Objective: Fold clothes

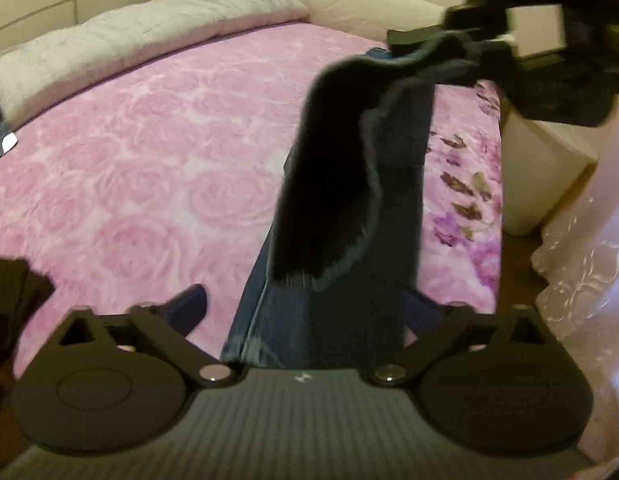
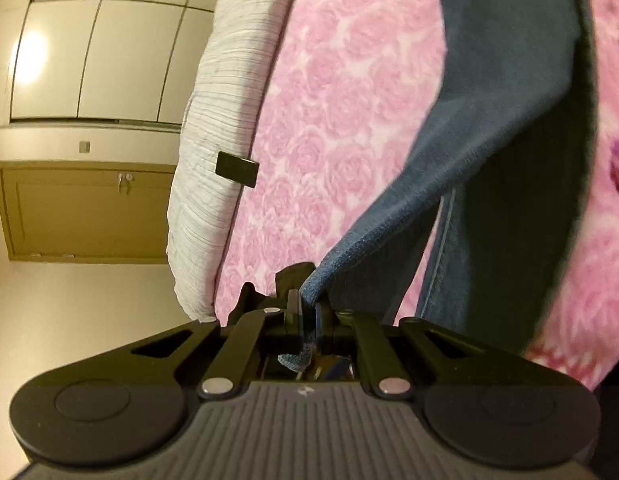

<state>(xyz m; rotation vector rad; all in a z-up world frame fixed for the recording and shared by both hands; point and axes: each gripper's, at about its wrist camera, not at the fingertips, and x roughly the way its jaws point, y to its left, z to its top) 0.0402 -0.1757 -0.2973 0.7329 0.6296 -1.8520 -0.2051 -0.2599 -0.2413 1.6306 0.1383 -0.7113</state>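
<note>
Left wrist view: the left gripper (image 1: 305, 308) is spread wide, its two fingers standing apart on either side of a pair of dark blue jeans (image 1: 341, 208) and closing on nothing. The jeans run as a long strip from between the fingers up across the pink rose-pattern bedspread (image 1: 141, 152); the near portion lies on the bed with a stitched side seam showing, while the far portion is raised off the surface and drapes back down in a dark fold. The right gripper (image 1: 489, 40) is at the upper right, above the bed, with the raised jeans edge hanging from it. A wide bare area of bedspread extends to the left of the jeans. A grey quilted duvet (image 1: 121, 36) borders the far side, a cream padded bed frame (image 1: 369, 4) lies beyond it, and a floral sheet edge (image 1: 465, 184) runs along the right of the jeans. Right wrist view: the right gripper (image 2: 307, 314) is pressed together, pinching the hem edge of the jeans (image 2: 489, 128), which stretch away from it over the bedspread (image 2: 329, 120). A small black rectangular object (image 2: 236, 169) rests at the duvet (image 2: 213, 152) border. Panelled cabinet doors (image 2: 89, 60) fill the left.
</note>
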